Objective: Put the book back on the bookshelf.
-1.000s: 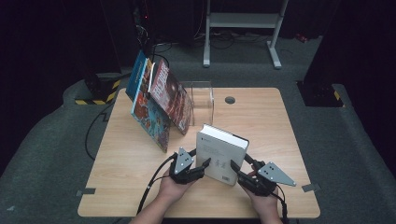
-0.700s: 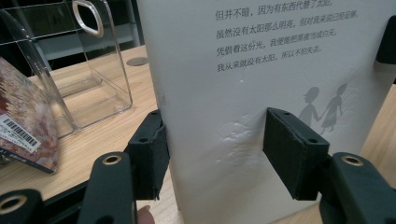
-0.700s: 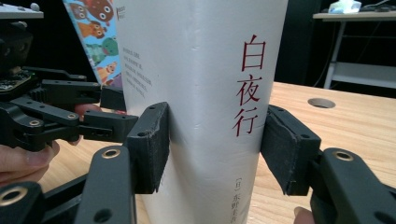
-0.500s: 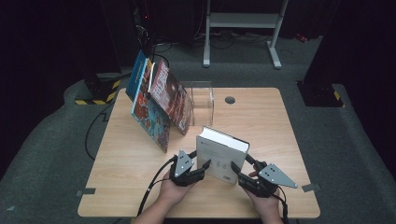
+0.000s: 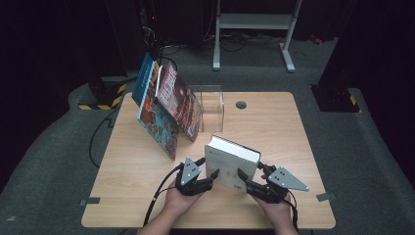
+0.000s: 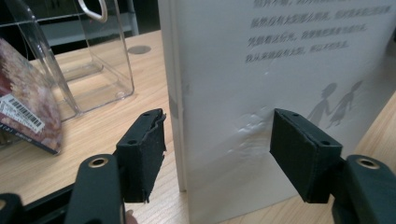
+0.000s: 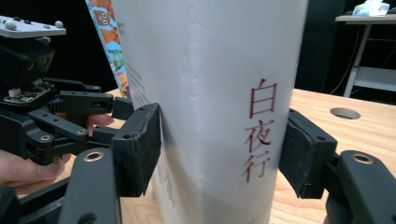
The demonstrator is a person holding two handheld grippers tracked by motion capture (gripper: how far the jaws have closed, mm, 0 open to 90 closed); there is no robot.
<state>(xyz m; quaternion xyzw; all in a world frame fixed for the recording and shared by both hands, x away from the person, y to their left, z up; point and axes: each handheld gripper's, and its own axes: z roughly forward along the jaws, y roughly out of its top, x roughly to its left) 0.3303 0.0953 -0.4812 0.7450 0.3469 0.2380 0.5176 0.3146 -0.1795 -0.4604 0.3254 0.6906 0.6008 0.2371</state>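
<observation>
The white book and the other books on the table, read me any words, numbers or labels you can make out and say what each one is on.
"白夜行": red characters running down the spine of the white book.
Grey printed lines on the white book's cover, left gripper view: too blurred to read.
Barcode sticker on the leaning dark red book: digits too small to read.
Cover lettering on the colourful leaning books: too small to read.

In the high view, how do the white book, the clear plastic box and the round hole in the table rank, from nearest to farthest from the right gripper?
1. White book: standing just left of the right gripper.
2. Clear plastic box: farther back, centre-left.
3. Round hole: at the far edge; close to the box's distance, slightly farther.
</observation>
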